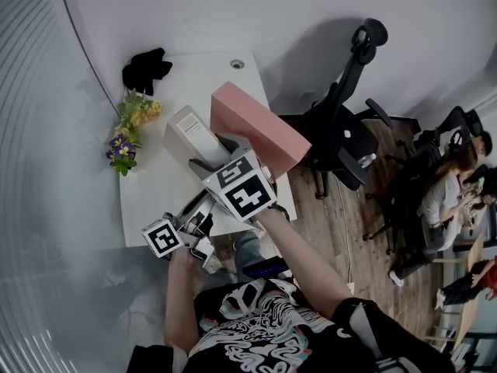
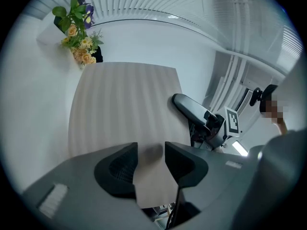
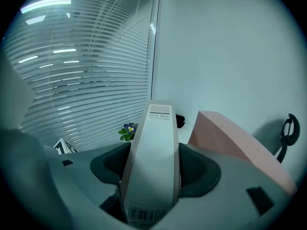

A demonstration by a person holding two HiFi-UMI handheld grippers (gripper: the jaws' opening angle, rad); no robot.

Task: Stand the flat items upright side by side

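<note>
Right gripper jaws pinch a grey file box beside the pink box; left gripper jaws gape.

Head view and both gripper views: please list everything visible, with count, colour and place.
file box: one, grey, table's middle
pink box: one, pink, right of it
flowers: one bunch, yellow and purple, table's left
black item: one, table's far-left corner
table: one, white, centre
office chair: one, black, beside table
seated people: several, far right
left gripper: one, grey, open, facing the file box
right gripper: one, grey, shut on the file box
</note>
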